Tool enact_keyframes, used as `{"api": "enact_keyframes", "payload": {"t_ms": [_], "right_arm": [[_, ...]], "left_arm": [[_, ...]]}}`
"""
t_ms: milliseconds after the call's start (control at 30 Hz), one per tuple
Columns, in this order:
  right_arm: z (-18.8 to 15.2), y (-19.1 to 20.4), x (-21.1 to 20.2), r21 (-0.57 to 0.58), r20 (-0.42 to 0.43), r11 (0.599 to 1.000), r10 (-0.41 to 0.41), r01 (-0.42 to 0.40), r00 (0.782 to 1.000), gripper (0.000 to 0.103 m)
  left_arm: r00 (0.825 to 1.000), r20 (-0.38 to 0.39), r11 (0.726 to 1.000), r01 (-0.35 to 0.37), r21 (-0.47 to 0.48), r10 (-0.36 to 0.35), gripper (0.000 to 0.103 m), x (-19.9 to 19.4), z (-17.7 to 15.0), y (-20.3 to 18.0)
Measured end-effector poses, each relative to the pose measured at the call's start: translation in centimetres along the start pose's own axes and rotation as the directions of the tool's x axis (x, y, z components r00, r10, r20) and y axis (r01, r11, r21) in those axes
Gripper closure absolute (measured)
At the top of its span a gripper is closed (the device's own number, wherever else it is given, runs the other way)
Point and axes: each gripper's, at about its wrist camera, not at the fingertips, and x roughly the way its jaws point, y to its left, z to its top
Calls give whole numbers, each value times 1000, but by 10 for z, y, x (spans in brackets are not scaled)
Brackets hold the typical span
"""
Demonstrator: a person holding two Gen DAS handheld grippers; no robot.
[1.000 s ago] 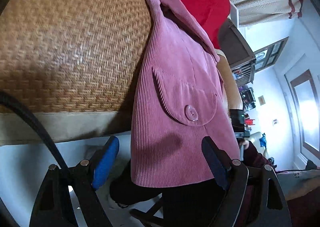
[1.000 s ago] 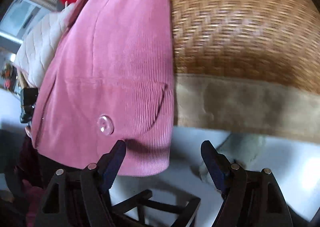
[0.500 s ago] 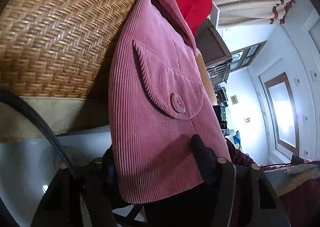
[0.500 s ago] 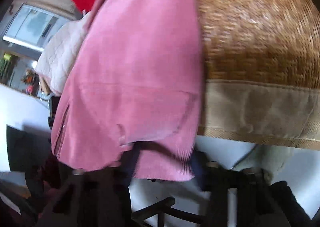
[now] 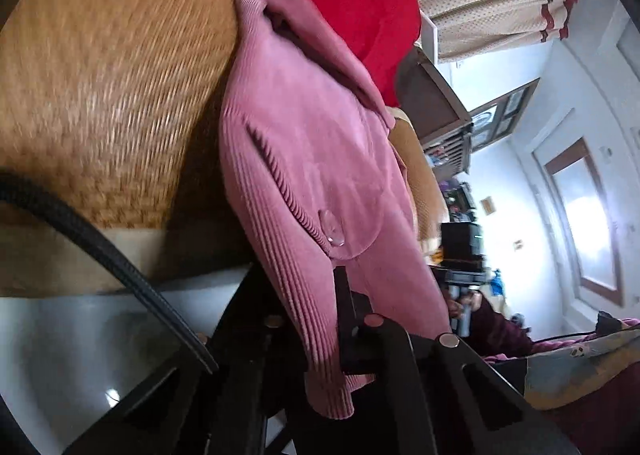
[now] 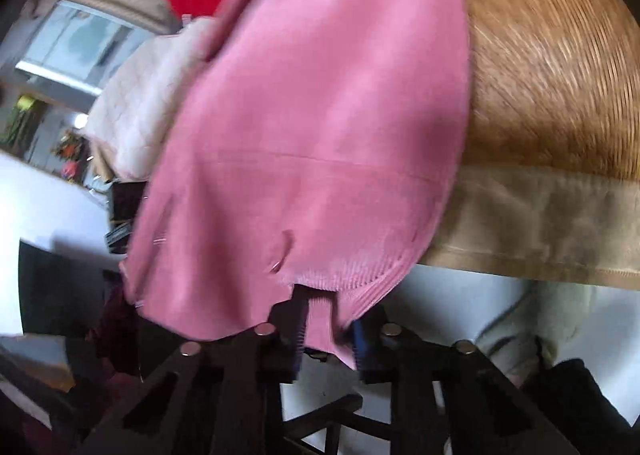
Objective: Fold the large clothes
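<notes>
Left wrist view: the left gripper fingers pinch the hem of the pink jacket draped over the woven surface. The right gripper fingers are closing on the hem's other corner.

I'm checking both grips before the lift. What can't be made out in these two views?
- Left view: the left gripper fingertips, buried in the pink jacket hem.
- Right view: motion blur smears the jacket and the closing right gripper, so the bite depth is unclear.
- Both views: the jacket's collar and sleeves, cut off by the top edge.
- Left view: the far shelves, too small.
</notes>
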Motion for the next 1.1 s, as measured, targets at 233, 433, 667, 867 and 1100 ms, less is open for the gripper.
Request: {"api": "enact_keyframes", "payload": {"t_ms": [233,433,667,867,1100], "right_arm": [[29,61,-46,-140,174,988,91,-67,981,91],[34,50,-33,-116,109,992,52,-40,993,91],[27,-9,-37,127,99,991,-51,38,994,87],[3,-47,-74,173,82,976,-146,130,986,7],[13,-82,-5,213,-74,974,-67,81,995,7]], "left_arm": [[993,116,989,-48,137,32,95,-34,36,-66],[996,53,988,-81,135,75,95,-19,39,-62],[988,-63,990,-141,22,142,95,-1,10,-8],[993,-83,993,-89,-73,83,40,7,1,14],[995,-91,976,23,-215,-43,21,22,-11,48]]}}
